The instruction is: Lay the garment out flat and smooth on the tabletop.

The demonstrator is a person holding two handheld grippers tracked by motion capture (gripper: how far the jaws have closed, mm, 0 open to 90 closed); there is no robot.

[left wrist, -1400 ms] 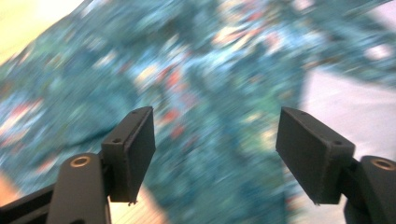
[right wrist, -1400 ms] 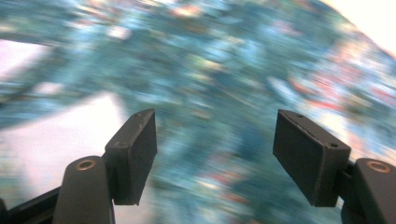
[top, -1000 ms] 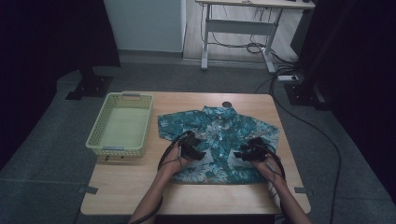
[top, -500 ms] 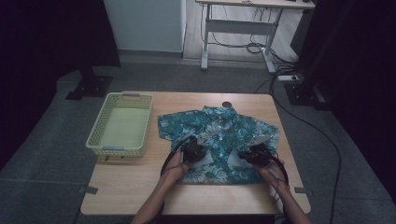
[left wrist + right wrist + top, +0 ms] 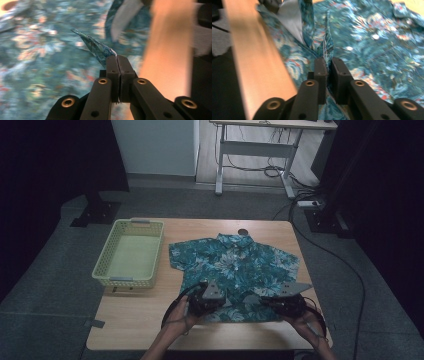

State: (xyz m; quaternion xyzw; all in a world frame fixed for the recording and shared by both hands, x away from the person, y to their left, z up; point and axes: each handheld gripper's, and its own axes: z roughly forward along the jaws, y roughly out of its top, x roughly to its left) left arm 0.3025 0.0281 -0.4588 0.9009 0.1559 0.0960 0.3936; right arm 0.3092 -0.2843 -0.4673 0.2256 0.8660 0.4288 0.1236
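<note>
A teal floral short-sleeved shirt lies flat on the wooden table, collar away from me. My left gripper is at the hem's near left. Its jaws are shut on a lifted corner of cloth, shown in the left gripper view. My right gripper is at the hem's near right. The right gripper view shows a fold of the shirt pinched between its jaws, which have just been opening a little. The pale inside of the fabric shows where the hem is raised.
A light green basket sits on the table's left side, beside the shirt's sleeve. A small dark round thing lies beyond the collar. The table's near edge runs close under both hands. Cables cross the floor at the right.
Both hands have drawn back from the shirt's lower middle toward the near edge and risen. Both pairs of jaws have closed on the hem, which now lifts off the table.
</note>
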